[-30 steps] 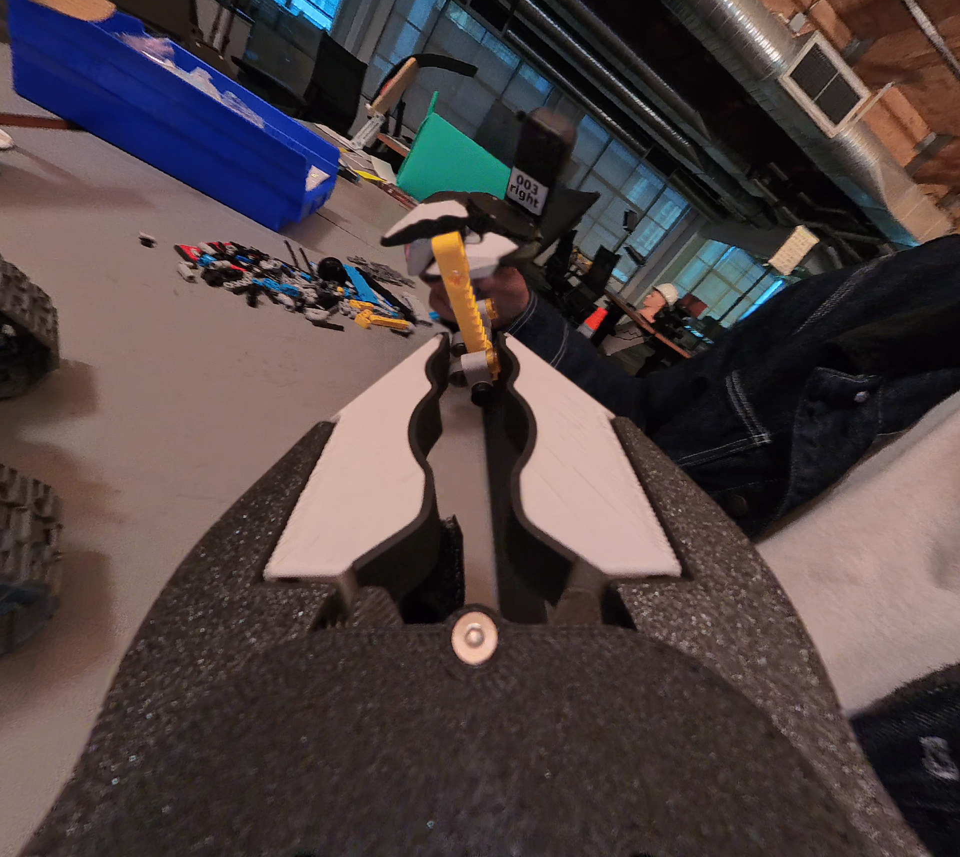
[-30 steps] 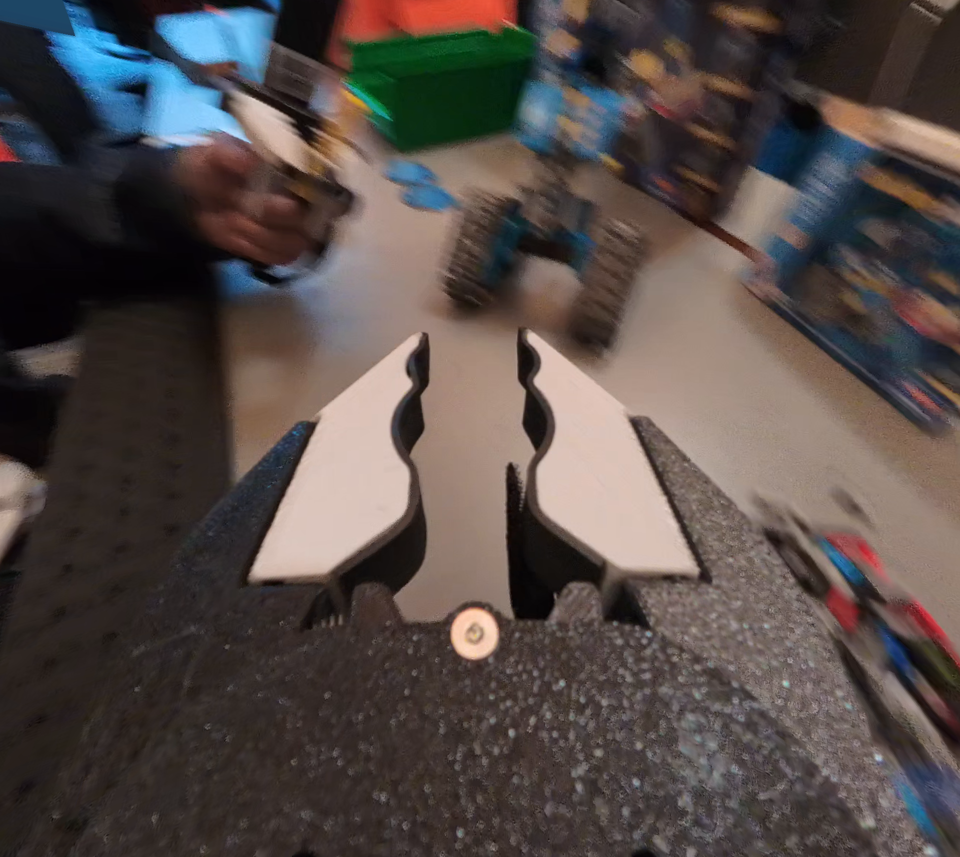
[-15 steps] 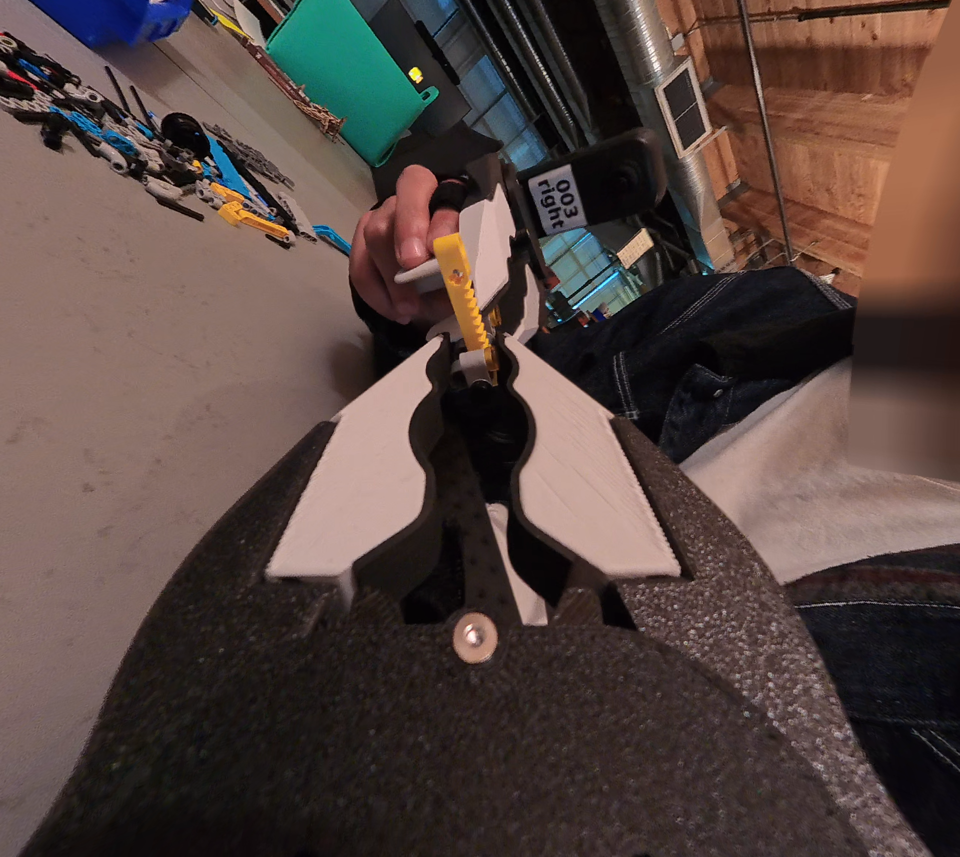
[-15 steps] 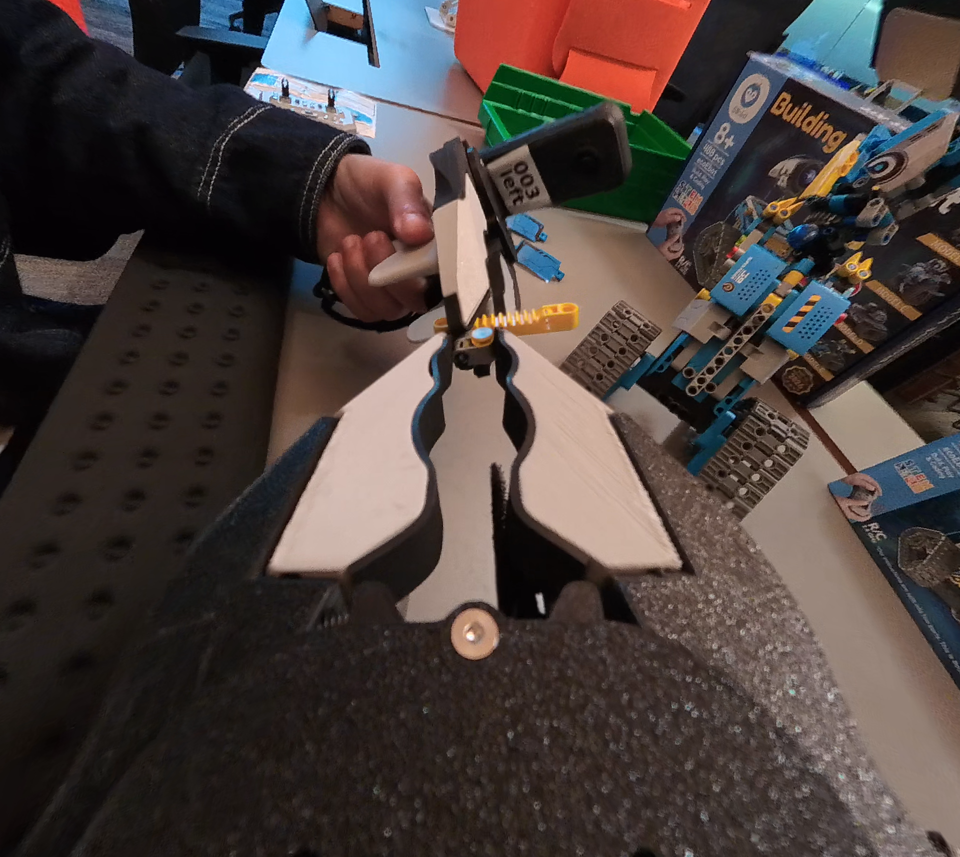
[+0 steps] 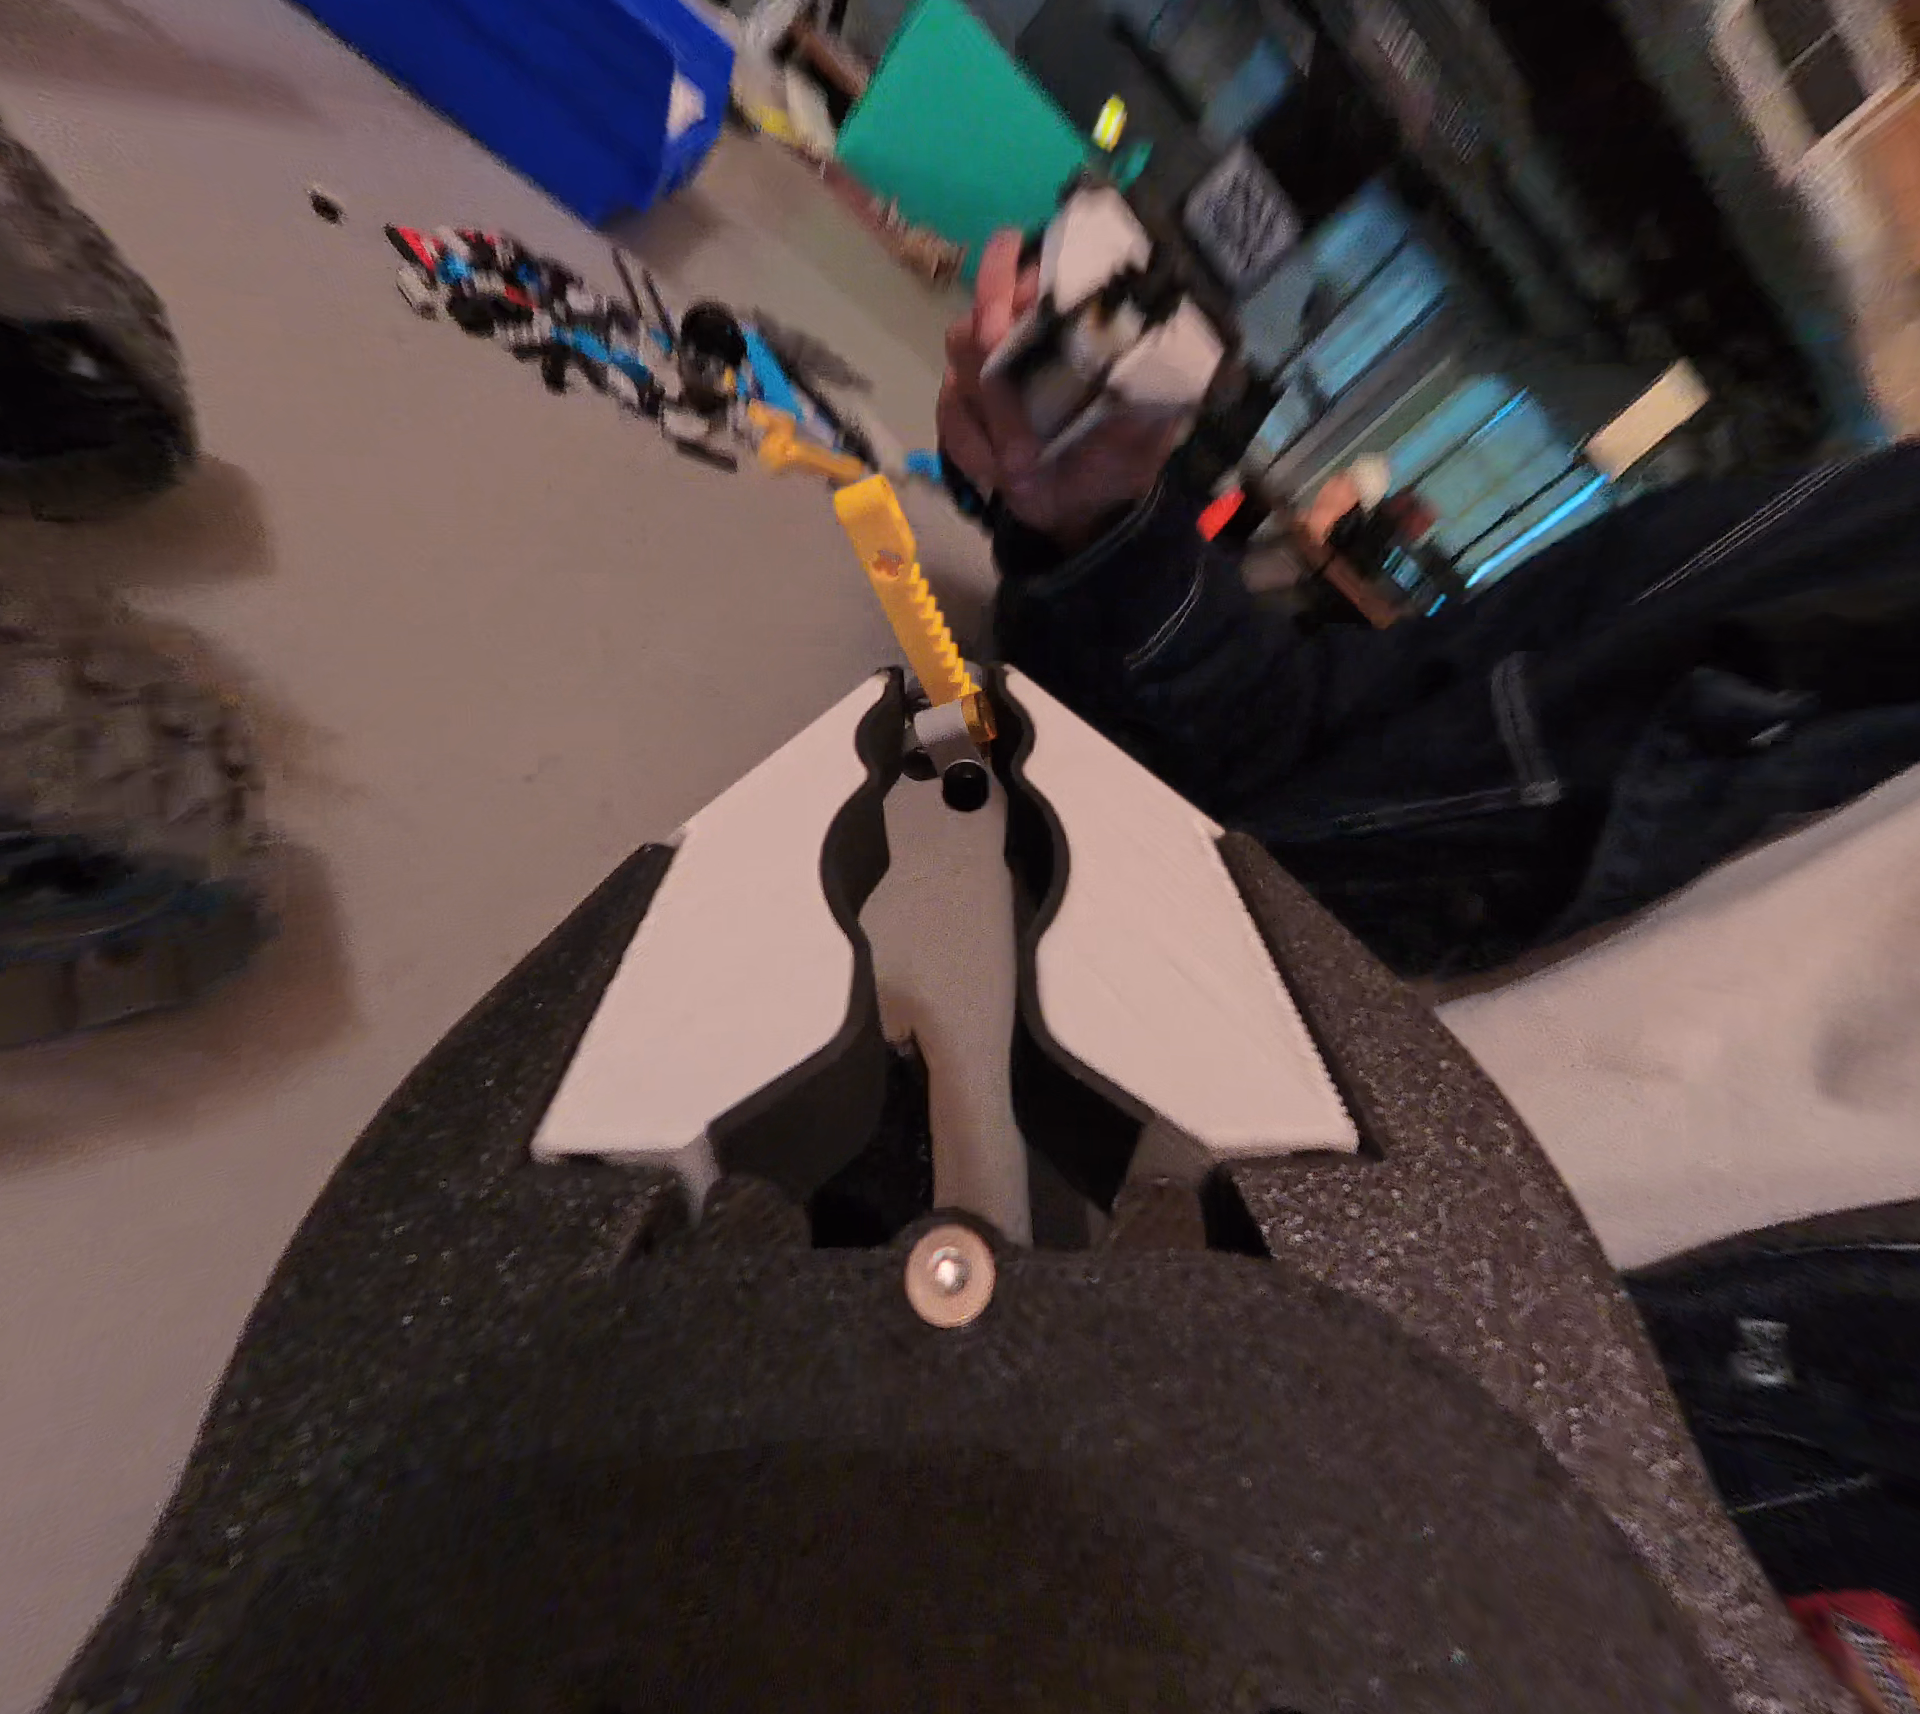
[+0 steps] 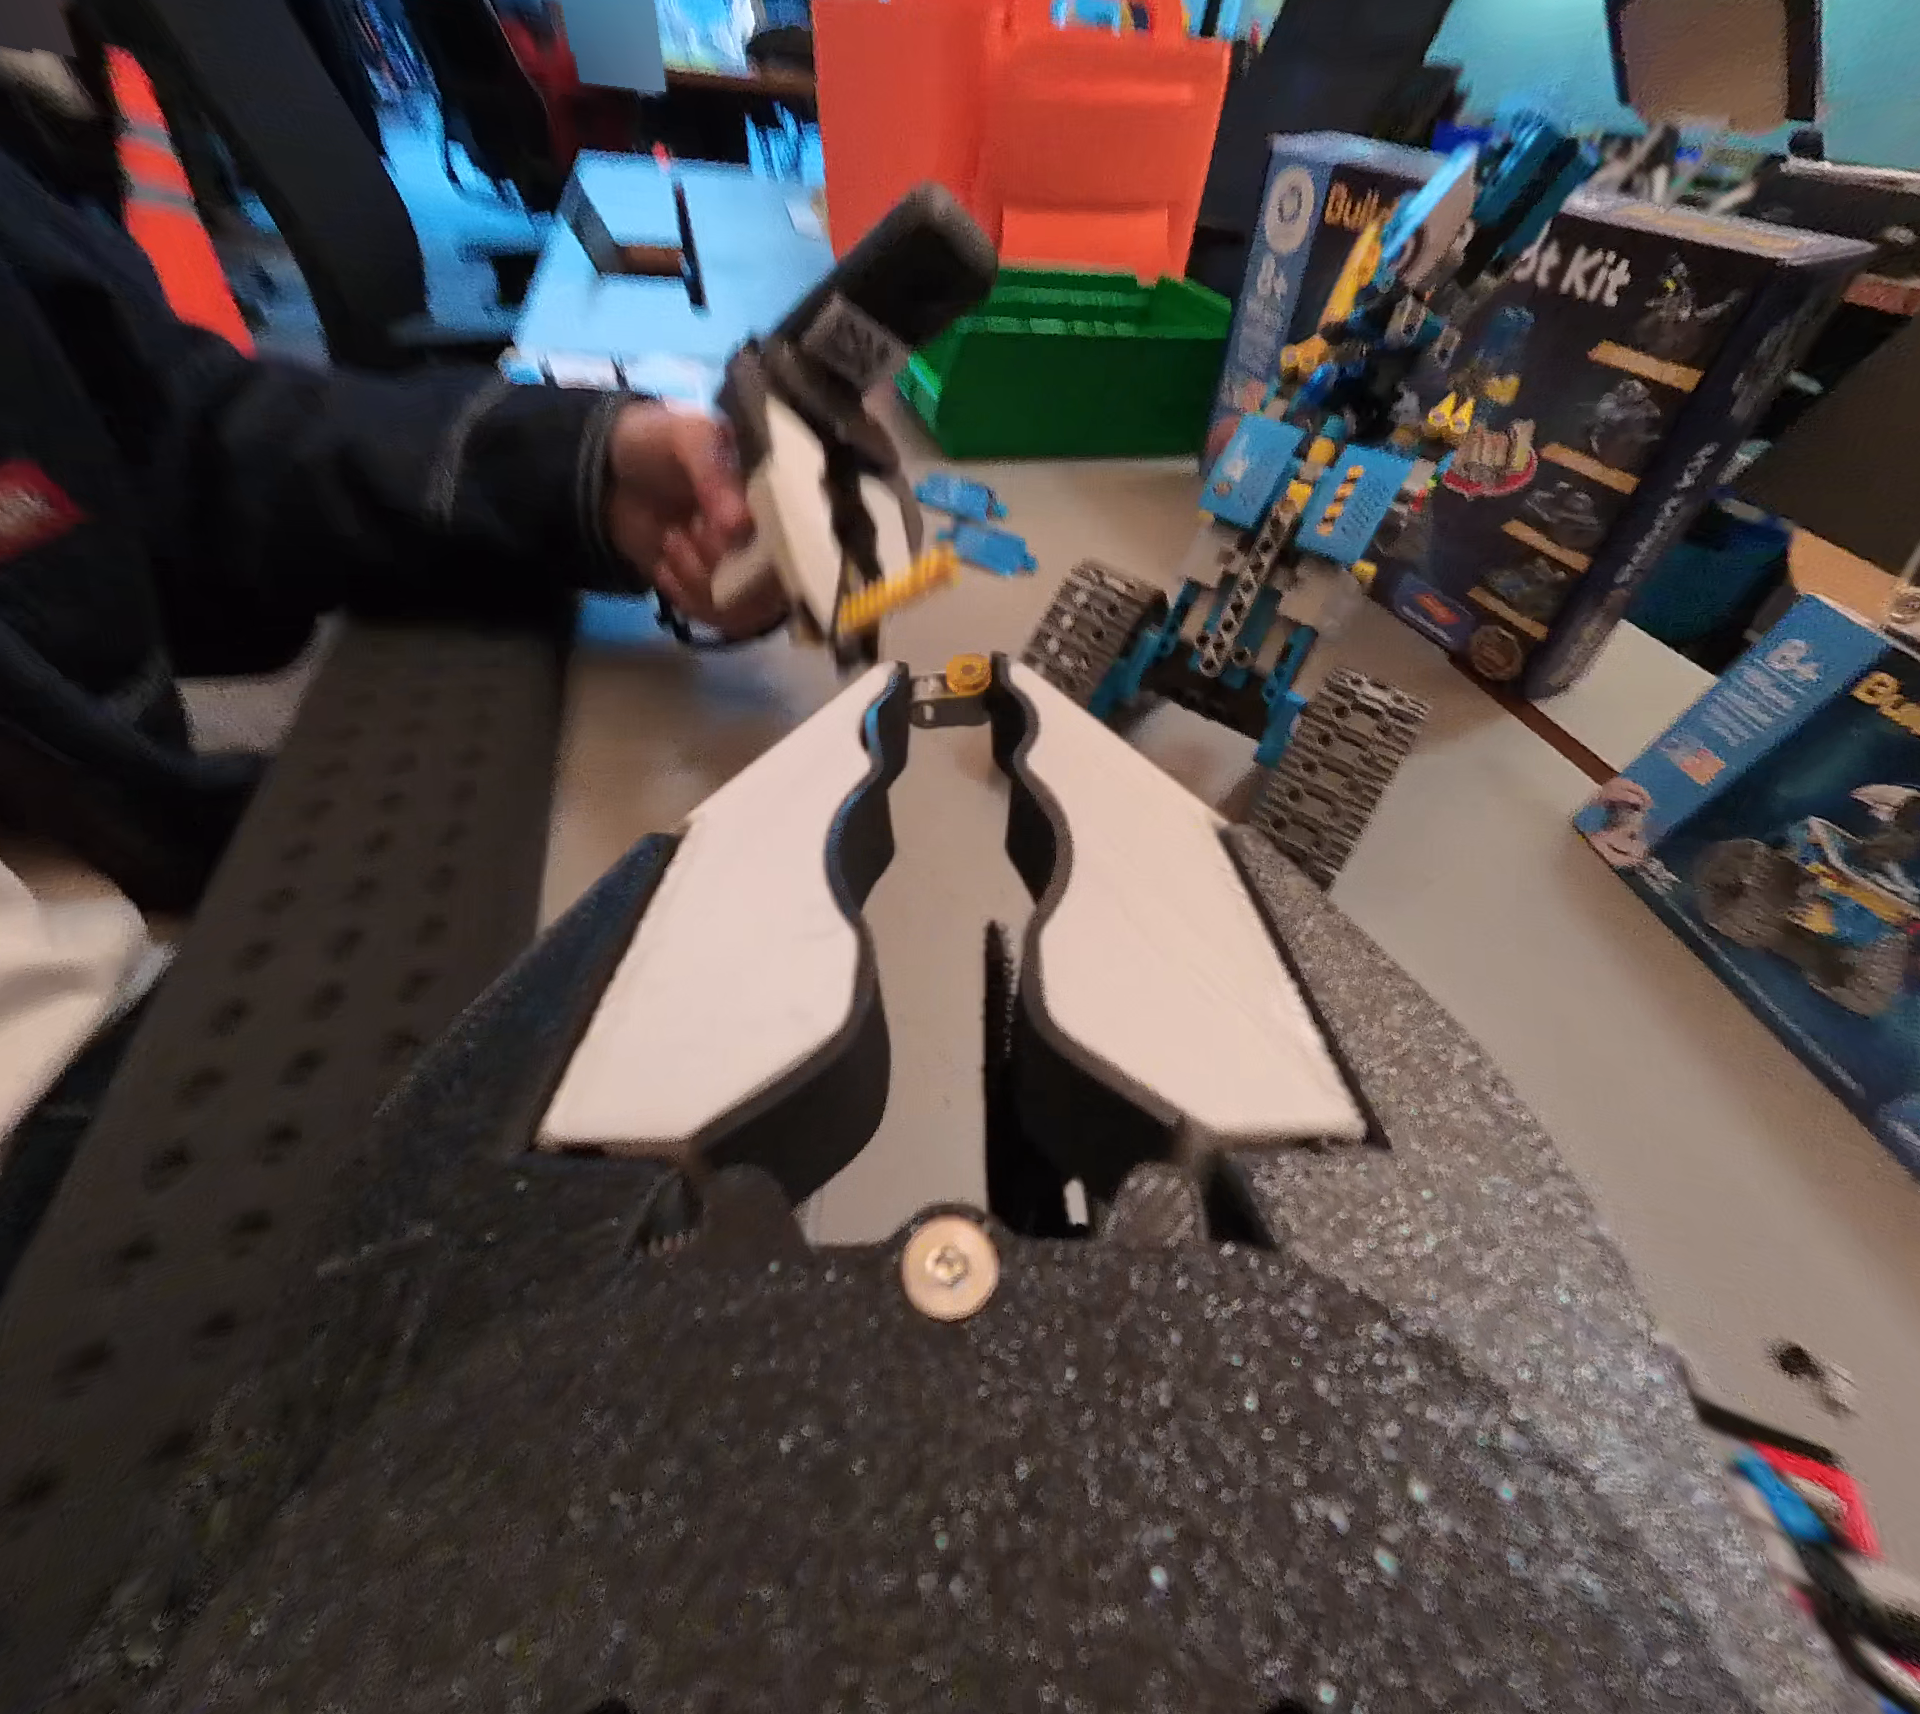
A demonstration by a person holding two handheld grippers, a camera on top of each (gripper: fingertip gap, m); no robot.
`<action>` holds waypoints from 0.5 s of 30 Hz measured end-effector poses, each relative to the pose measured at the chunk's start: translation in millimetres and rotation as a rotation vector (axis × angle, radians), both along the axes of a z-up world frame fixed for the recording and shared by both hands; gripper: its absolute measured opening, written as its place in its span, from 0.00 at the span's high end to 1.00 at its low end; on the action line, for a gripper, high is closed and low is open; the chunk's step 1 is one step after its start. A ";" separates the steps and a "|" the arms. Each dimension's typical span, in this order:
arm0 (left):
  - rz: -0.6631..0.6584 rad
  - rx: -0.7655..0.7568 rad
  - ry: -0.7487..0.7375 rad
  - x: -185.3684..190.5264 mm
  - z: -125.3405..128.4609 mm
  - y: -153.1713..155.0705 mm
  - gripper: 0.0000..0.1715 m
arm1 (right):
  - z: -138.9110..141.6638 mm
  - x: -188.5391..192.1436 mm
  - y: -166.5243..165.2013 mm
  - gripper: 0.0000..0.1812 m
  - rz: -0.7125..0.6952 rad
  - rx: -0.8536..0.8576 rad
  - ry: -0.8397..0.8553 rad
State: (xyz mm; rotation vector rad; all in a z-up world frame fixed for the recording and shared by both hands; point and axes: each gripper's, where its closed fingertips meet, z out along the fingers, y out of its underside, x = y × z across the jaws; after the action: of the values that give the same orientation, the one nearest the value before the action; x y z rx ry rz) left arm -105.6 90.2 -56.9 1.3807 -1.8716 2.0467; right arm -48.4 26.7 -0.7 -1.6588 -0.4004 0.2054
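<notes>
Left gripper (image 5: 943,696) pinched nearly closed on a yellow toothed rack piece (image 5: 904,594) with grey connector, right gripper (image 6: 943,690) nearly closed on a small grey connector with yellow bushing (image 6: 956,685), both held apart above the table (image 5: 468,625), loose parts pile (image 5: 634,355) and tracked robot model (image 6: 1236,625) untouched.

Motion blur is smearing both wide-angle views, worst toward the edges, where straight lines are bending. Cool blue daylight is coming through the windows (image 5: 1340,293) behind, leaving the room dim. The counter (image 5: 436,646) is carrying soft shadows; only the near foam stays sharp.
</notes>
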 end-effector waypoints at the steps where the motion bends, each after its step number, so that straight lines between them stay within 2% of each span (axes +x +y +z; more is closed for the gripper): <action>1: -0.028 0.112 0.020 -0.7 -15.5 -11.6 0.92 | 2.8 -0.8 0.9 0.93 0.014 0.032 0.042; 3: -0.107 0.229 0.090 -7.6 -41.7 -30.7 0.91 | -0.3 -0.5 5.1 0.92 0.011 0.059 0.081; 6: -0.093 0.303 0.145 -4.7 -60.0 -35.3 0.91 | 0.6 3.4 11.2 0.92 -0.007 0.097 0.181; 8: -0.083 0.371 0.144 -3.6 -68.2 -34.3 0.90 | 5.4 -2.0 12.8 0.93 0.046 0.102 0.304; 11: -0.070 0.399 0.233 -3.9 -84.5 -32.0 0.90 | 8.2 -5.1 16.4 0.93 0.144 0.055 0.548; 13: -0.035 0.396 0.282 -1.4 -90.8 -25.4 0.90 | 1.6 3.0 22.9 0.92 0.093 0.032 0.582; 15: -0.003 0.392 0.308 0.8 -93.7 -17.9 0.90 | -10.9 10.7 29.0 0.93 0.015 -0.013 0.547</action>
State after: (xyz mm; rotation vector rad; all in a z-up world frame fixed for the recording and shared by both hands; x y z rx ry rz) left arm -104.7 72.3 -150.6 1.6549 -2.1942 1.4046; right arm -37.7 55.7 -11.6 -1.5374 0.0039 0.6544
